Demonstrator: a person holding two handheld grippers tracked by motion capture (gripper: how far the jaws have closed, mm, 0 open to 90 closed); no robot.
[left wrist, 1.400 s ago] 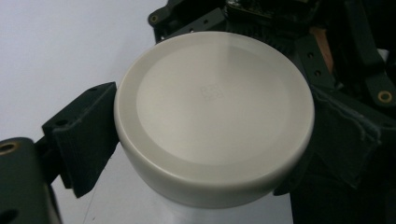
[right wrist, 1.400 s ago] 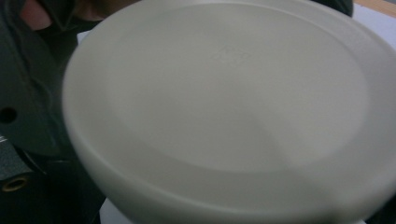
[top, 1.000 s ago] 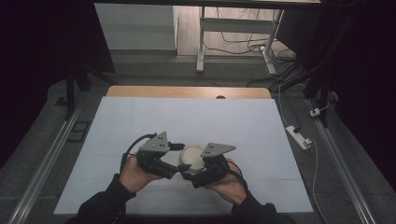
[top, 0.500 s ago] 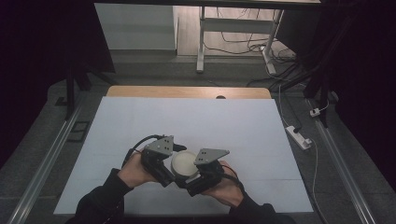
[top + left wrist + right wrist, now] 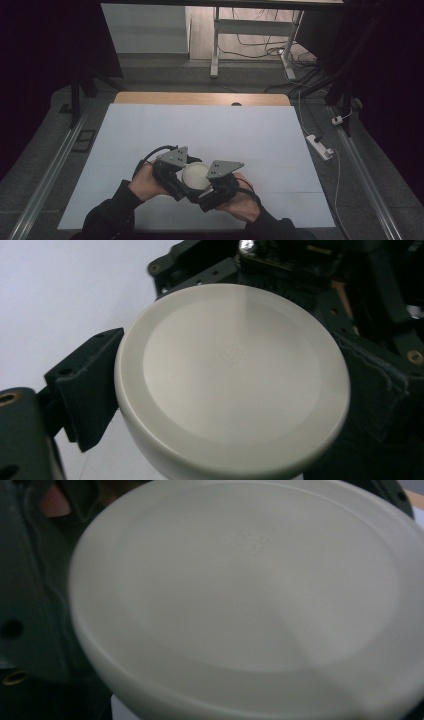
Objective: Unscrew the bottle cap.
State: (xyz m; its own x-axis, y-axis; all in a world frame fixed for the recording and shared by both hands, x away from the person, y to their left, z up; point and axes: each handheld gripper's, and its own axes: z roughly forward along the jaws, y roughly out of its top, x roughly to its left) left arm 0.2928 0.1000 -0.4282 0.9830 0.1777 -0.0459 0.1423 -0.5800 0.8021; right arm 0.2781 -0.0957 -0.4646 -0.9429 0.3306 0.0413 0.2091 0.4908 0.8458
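Note:
A white round container with a flat lid [image 5: 196,175] is held low over the white table top [image 5: 210,130], near its front edge. My left gripper [image 5: 176,176] is shut on it from the left. In the left gripper view the lid [image 5: 230,375] sits between the jaws, and one black fingertip [image 5: 85,390] presses its rim. My right gripper [image 5: 214,188] closes on it from the right. In the right gripper view the blurred lid [image 5: 240,595] spans the frame, with a dark jaw against its left rim. A hand grips each tool.
A wooden strip [image 5: 200,98] edges the table's far side. Metal rails run along the floor on both sides. A white power strip [image 5: 320,146] and cables lie on the floor at the right. Behind the table stands a metal desk frame [image 5: 216,40].
Both grippers, with the container between them, have drawn back toward the person and slightly left, and turned a little.

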